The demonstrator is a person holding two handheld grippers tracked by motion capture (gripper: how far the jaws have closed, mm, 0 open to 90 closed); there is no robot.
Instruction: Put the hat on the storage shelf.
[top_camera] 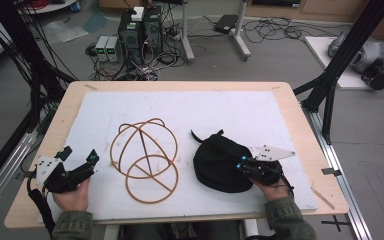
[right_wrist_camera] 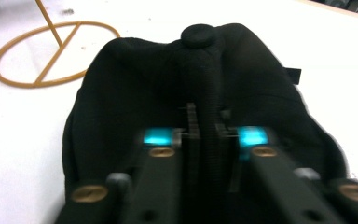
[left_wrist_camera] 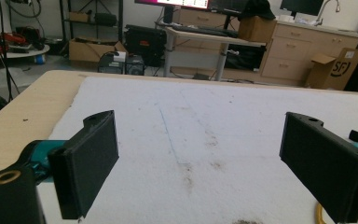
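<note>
A black cap (top_camera: pixel 215 165) lies on the white mat (top_camera: pixel 240 110), right of centre. My right gripper (top_camera: pixel 241 166) comes at it from the near right and is shut on a pinched ridge of the cap's fabric (right_wrist_camera: pixel 205 93); in the right gripper view the jaws (right_wrist_camera: pixel 207 128) squeeze that fold below the cap's top button (right_wrist_camera: pixel 198 35). A tan frame of joined hoops (top_camera: pixel 145 160) lies flat in the middle of the mat. My left gripper (top_camera: pixel 80 157) rests at the mat's near left, open, and nothing lies between its pads (left_wrist_camera: pixel 91 163).
The mat covers most of a wooden table (top_camera: pixel 65 110). Black frame posts (top_camera: pixel 330 75) stand at the table's right and left sides. Computer boxes (top_camera: pixel 140 30) and cables sit on the floor beyond the far edge.
</note>
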